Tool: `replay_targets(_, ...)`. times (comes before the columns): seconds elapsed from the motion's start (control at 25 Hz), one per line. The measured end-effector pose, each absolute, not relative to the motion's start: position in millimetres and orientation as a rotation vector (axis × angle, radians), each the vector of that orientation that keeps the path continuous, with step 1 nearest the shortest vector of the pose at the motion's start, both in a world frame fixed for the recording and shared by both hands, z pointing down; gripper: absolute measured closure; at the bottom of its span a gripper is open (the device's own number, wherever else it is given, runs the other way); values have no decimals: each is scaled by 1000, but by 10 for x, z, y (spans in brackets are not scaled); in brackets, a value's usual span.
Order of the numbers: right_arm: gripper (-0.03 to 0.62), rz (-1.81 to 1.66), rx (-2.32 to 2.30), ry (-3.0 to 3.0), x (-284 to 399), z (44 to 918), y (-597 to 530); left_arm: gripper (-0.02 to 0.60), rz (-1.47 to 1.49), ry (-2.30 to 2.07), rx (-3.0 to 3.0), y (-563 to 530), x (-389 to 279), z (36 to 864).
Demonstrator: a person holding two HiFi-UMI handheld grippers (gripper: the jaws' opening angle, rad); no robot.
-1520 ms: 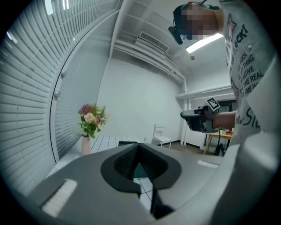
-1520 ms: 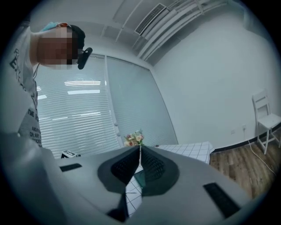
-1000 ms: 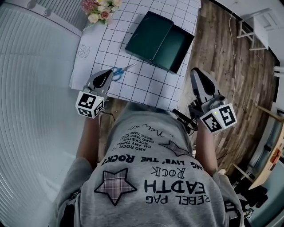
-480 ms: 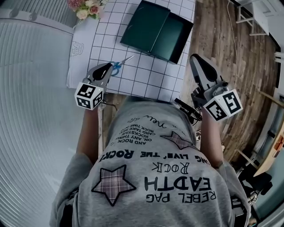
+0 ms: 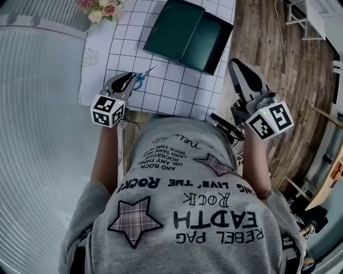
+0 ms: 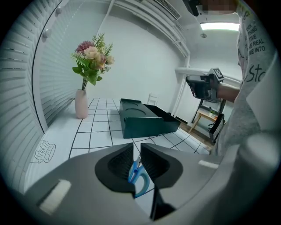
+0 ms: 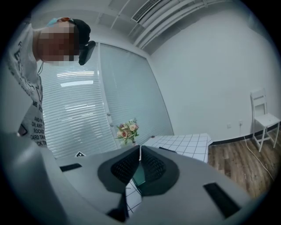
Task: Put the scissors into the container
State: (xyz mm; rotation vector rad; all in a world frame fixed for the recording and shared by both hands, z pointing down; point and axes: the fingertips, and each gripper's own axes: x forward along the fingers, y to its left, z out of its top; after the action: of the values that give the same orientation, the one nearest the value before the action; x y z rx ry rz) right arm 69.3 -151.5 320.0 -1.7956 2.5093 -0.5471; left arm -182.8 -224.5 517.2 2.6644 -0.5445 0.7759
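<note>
Scissors (image 5: pixel 144 77) lay flat on the white gridded table (image 5: pixel 177 93), blue handles toward the person, blades pointing away toward the container (image 5: pixel 188 35); container dark green, well apart from the scissors at the table's far side, its right half seemingly the open tray; flowers (image 5: pixel 101 8) stood at the far left corner.

Left gripper (image 5: pixel 128 81) was tilted down at the handle end, tips right by the blue loops; in the left gripper view a blue handle (image 6: pixel 139 178) showed through the slit between the jaws; jaws had just been opening and stood only narrowly apart, pads not pressing on anything visible; whether the tips touched the handle, could not tell. Right gripper (image 5: pixel 236 65) hung off the table's right edge over the wooden floor (image 5: pixel 268 59), jaws together on nothing, idle.

Step in hand, as judged: the pick-up of the scissors; nothing held yet. To do it well: widen the gap further, the slit looking too tight for the handles; come down square just ahead of the loops, one jaw each side, tips to the table; close firmly so the blades do not swing; lift level, carry over the open half, then let go. Risk: thin metal lying flat may skid on the sheet or slip out of a shallow bite.
</note>
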Motion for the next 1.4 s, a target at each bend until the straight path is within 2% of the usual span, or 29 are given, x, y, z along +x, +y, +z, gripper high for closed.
replay_targets(0.16,579,-554,-1788,2516,691,3215,-1536,505,802,-530,2625,-2215,-1839,5268)
replay_targets(0.32,579,-563,-1783,2517,685,3234,-1530,501,835,-534,2598,-2208,-1871,5346)
replay_targets(0.48,579,-571,-1771,2523,658,3265,-1526,495,944,-525,2590,-2190,-1927,5463)
replay_targets(0.6,579,-574,-1767,2525,647,3274,-1515,453,1034,-486,2582,-2155,-1935,5556)
replay_targets(0.72,579,-578,-1771,2525,645,3280,-1498,437,1158,-428,2587,-2103,-1935,5660)
replay_targets(1.08,579,-586,-1787,2521,627,3265,-1455,436,1561,-271,2585,-2039,-2006,5941)
replay_targets(1.4,579,-590,-1804,2509,631,3301,-1412,443,1632,-183,2545,-2020,-1987,6006)
